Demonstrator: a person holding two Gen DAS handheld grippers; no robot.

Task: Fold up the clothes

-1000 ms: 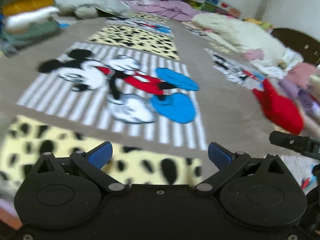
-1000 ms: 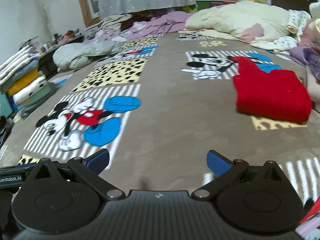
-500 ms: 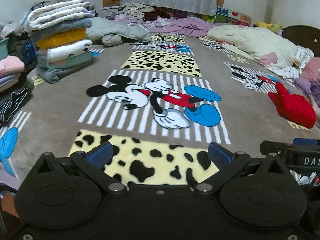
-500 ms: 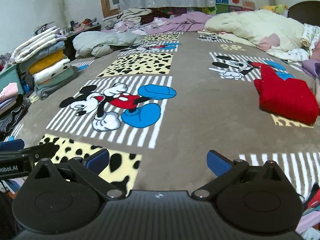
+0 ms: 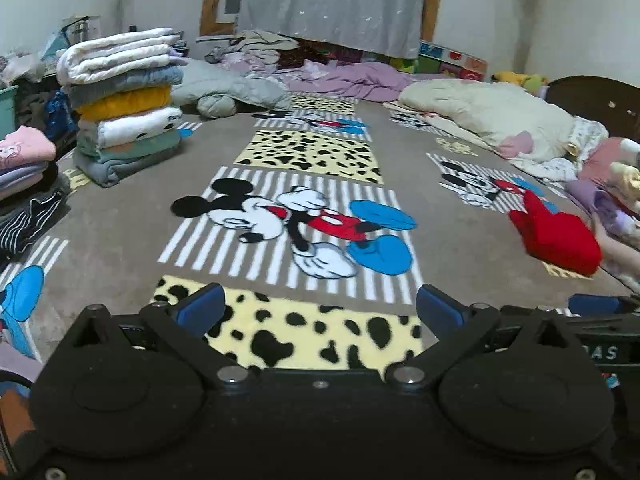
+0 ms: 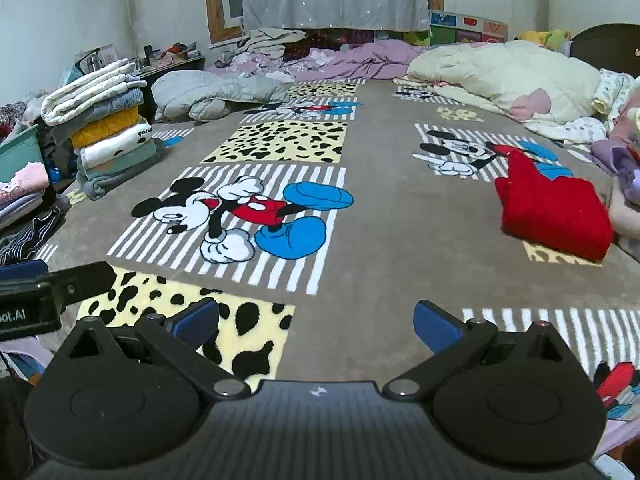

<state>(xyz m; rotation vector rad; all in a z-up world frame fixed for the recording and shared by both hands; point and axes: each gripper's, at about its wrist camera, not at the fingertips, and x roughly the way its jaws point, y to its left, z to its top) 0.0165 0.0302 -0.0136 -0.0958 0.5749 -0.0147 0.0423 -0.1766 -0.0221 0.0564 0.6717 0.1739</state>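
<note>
A folded red garment [image 5: 558, 236] [image 6: 554, 212] lies on the brown cartoon-print blanket [image 5: 120, 232] [image 6: 384, 216], far right in both views. My left gripper [image 5: 320, 310] is open with nothing between its blue fingertips, hovering low over a yellow spotted patch at the blanket's near edge. My right gripper [image 6: 316, 320] is open too and holds nothing. It sits just right of the left one; each tool shows at the other view's edge. A tall stack of folded clothes [image 5: 124, 104] [image 6: 104, 120] stands at the left.
Smaller folded piles [image 5: 22, 184] [image 6: 24, 196] sit at the left edge. Loose unfolded clothes [image 5: 616, 196] [image 6: 624, 160] are heaped at the right. A cream duvet [image 5: 496, 120], a grey quilt [image 6: 212, 94] and purple bedding [image 6: 360, 62] line the back.
Both grippers have pulled back and tilted up, so more of the room and the stack at the left shows. The red garment stays put. Both jaws remain open.
</note>
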